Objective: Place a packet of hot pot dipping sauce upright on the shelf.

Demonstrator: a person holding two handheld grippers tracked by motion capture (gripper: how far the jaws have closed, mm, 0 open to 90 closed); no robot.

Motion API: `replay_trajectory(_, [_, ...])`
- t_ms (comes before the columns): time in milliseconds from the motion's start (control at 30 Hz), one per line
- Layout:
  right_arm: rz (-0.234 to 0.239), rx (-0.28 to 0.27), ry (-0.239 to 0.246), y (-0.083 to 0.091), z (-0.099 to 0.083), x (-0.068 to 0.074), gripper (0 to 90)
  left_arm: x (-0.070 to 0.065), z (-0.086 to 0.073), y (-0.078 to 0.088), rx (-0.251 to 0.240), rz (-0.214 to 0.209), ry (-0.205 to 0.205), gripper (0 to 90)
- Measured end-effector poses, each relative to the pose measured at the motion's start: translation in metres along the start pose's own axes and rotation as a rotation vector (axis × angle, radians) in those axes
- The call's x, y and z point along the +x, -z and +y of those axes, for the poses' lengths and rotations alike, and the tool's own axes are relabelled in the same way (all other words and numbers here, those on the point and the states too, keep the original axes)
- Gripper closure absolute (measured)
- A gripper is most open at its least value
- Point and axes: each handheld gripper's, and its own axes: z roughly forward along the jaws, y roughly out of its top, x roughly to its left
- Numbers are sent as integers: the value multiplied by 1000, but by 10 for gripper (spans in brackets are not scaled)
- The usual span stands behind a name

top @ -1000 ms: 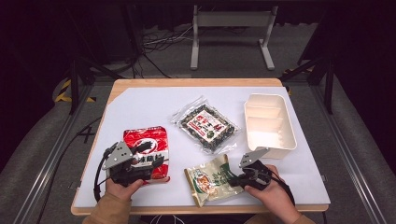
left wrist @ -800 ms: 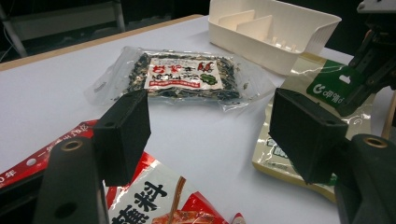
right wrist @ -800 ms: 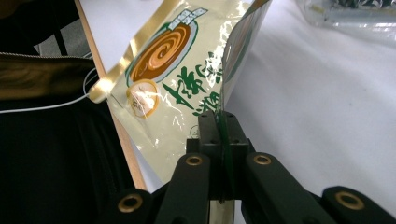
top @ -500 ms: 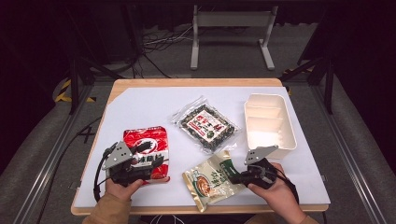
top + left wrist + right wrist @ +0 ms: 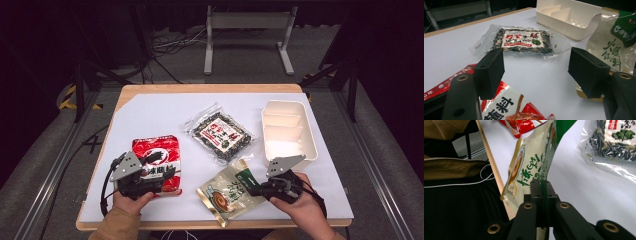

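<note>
Your left gripper rests over the lower part of the red noodle packet, which lies flat near the table's front left. In the left gripper view its 2 black jaws stand wide apart with nothing between them, the red packet just below them.

Further along, toward the middle of the white table cover, the clear seaweed bag lies flat and apart from the other packs; it also shows beyond your left jaws.

Next comes the beige and green pouch, near the front edge, just below the seaweed bag. Your right gripper is clamped on the pouch's right edge. In the right gripper view the 2 jaws are pressed together on that thin edge, and the pouch stands on edge, tilted up off the table.

At the far right, the white divided tray sits beyond your right hand, apart from the pouch.
</note>
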Motion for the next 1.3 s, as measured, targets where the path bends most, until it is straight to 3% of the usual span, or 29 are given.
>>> replay_trajectory(667, [-31,-4,72,29,28,14,896,0,0,0,0,10,18,291])
replay_trajectory(1300, [-102,-6,98,54,50,2,896,1,-1,0,5,11,14,291])
